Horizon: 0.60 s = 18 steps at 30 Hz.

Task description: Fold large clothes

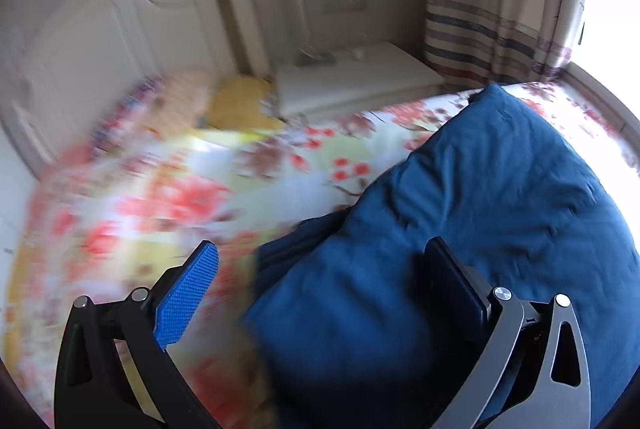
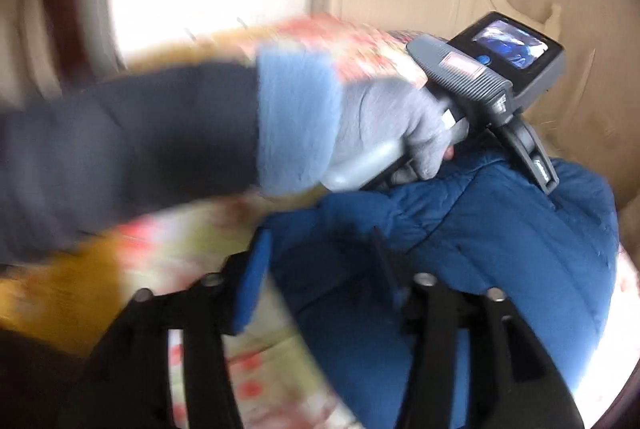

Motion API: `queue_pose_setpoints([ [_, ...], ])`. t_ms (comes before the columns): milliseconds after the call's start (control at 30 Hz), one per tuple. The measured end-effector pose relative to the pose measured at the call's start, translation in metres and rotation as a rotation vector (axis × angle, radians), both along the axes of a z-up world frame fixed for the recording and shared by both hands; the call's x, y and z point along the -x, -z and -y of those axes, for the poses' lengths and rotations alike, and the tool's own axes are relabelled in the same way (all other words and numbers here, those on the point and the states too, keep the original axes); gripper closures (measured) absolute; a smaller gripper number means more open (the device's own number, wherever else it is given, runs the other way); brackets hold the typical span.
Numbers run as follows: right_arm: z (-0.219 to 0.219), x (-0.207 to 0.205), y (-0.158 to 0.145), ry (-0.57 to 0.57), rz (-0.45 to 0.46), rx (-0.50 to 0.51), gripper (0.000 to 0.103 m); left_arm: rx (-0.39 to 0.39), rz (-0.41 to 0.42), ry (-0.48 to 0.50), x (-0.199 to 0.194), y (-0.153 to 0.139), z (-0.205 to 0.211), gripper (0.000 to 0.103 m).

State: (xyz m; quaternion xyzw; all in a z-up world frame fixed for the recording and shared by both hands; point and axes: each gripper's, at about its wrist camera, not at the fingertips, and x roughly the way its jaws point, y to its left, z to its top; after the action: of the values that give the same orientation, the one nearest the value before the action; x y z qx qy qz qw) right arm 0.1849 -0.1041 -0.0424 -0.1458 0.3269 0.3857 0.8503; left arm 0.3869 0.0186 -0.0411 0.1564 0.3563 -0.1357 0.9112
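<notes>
A large blue padded jacket (image 1: pixel 500 197) lies bunched on the floral bedsheet (image 1: pixel 180 197). My left gripper (image 1: pixel 320 249) hovers over its near left edge with the jaws wide apart; the blue left pad (image 1: pixel 188 297) is over the sheet and the dark right pad (image 1: pixel 452 281) is over the fabric. In the right wrist view the jacket (image 2: pixel 520 249) fills the lower right. My right gripper (image 2: pixel 320 237) stands partly open above the jacket's left edge, and no fabric is pinched between its fingers. A gloved hand (image 2: pixel 392 125) holds the left gripper's handle (image 2: pixel 460 77) over the jacket's far side.
A cream headboard (image 1: pixel 100 41) stands behind the bed, with a yellow pillow (image 1: pixel 240 101) near it. A white nightstand (image 1: pixel 360 77) and a striped curtain (image 1: pixel 500 9) sit beyond the far edge. A dark sleeve (image 2: pixel 120 149) crosses the right wrist view, which is blurred.
</notes>
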Motion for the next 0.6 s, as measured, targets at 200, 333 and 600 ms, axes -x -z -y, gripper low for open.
queue_pose_setpoints([
  [200, 0.135, -0.032, -0.058, 0.240, 0.091, -0.191, 0.048, -0.064, 0.091, -0.021, 0.064, -0.015, -0.007, 0.004],
  [333, 0.195, -0.127, -0.044, 0.493, 0.026, -0.149, 0.049, -0.084, 0.081, -0.033, 0.064, -0.006, -0.004, 0.004],
  [600, 0.179, -0.241, 0.029, 0.554, -0.176, 0.004, 0.039, 0.001, 0.031, -0.045, 0.058, 0.006, -0.014, 0.004],
])
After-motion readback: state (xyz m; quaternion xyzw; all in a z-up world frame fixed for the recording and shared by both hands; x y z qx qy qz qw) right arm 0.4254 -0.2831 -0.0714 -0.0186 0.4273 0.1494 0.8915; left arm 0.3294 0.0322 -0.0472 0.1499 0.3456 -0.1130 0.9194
